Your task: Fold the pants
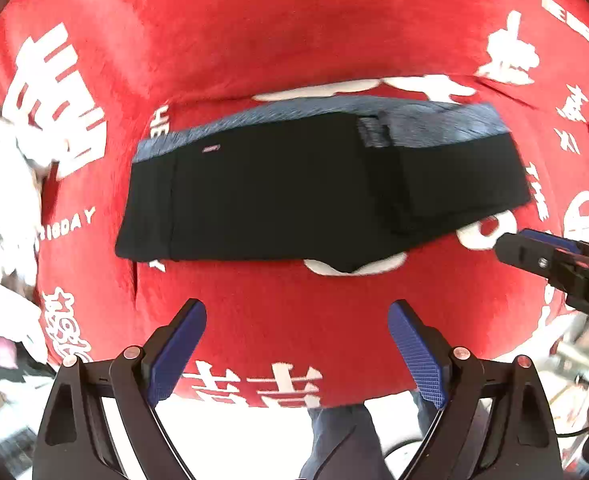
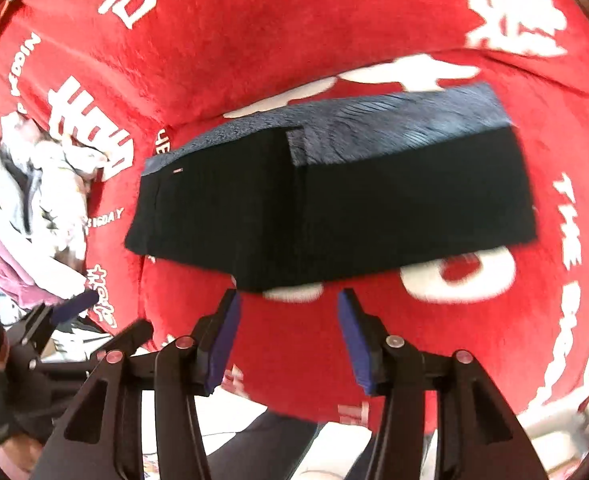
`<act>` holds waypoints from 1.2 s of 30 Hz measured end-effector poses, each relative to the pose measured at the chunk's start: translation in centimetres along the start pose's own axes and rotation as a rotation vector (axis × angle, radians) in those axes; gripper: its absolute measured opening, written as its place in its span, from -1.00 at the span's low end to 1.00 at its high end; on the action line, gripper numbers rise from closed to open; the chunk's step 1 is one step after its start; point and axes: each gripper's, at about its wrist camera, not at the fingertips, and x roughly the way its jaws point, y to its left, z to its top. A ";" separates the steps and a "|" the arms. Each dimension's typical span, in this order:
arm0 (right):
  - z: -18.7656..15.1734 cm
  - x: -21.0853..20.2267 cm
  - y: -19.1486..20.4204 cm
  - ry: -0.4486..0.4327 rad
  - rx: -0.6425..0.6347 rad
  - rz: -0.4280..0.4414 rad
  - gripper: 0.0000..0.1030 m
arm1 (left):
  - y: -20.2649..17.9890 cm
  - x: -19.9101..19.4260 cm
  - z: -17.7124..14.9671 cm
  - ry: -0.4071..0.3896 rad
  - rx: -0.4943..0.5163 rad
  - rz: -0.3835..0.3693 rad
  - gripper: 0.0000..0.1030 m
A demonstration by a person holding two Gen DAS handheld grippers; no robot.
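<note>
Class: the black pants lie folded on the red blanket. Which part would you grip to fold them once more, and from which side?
Probably the short end of the black pants nearest the right gripper, approached from above at the near edge. The bundle lies flat and long, so pinching its stacked layers at one end lets them carry over together.

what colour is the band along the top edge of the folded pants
Grey-blue, against the otherwise black pants; the band shows best in the right wrist view.

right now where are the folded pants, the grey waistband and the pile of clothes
folded pants (image 1: pixel 286 196): left wrist view, middle of black fabric
grey waistband (image 2: pixel 394 124): right wrist view, middle of grey strip
pile of clothes (image 2: pixel 42 196): right wrist view, white garment
</note>
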 end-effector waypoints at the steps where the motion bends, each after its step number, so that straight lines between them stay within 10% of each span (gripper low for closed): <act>1: -0.3 -0.6 0.2 -0.006 0.003 -0.010 0.05 | -0.6 -0.7 0.0 0.000 0.023 -0.001 0.81; 16: -3.8 -13.1 -1.6 -0.278 0.212 0.050 0.13 | -6.4 -7.5 1.4 -0.086 0.196 -0.075 0.81; 36: -8.6 -16.0 -0.9 -0.340 0.233 -0.074 0.19 | -9.6 -8.2 0.3 -0.096 0.286 -0.090 0.81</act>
